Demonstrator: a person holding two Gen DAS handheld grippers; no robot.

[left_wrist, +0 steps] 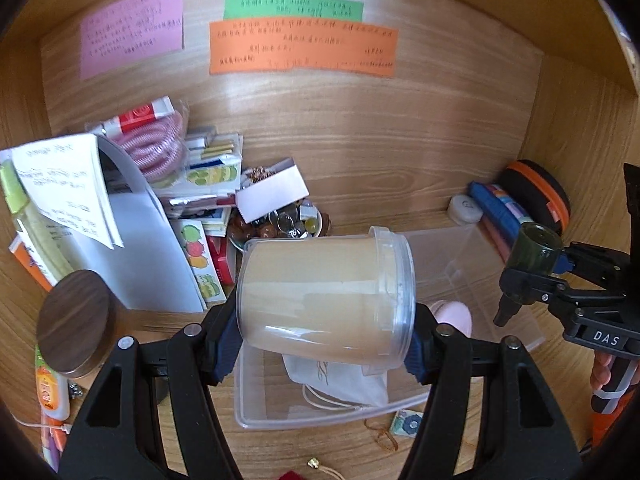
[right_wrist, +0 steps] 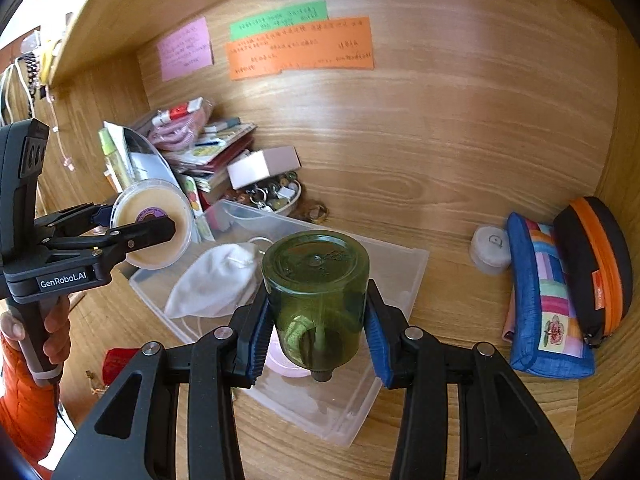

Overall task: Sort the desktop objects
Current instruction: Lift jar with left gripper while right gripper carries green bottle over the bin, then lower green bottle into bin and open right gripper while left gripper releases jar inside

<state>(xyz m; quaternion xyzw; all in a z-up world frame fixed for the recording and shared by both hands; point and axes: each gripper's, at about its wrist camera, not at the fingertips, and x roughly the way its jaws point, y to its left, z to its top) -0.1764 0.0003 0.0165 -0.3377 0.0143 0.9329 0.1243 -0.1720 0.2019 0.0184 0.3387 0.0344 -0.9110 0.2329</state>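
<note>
Your left gripper has its jaws clamped on the translucent lidless plastic jar, tilted above the clear plastic tray on the bench; your right gripper clamps the green glass bottle over that tray.

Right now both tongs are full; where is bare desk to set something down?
Bare wood lies between the clear bin and the blue pouch, up to the back wall. The left is crowded: book stack, trinket dish.

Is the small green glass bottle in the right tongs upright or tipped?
Tipped. The small green glass bottle lies sideways between the right tongs, its round base facing away from the camera and its dark neck pointing back toward it.
</note>
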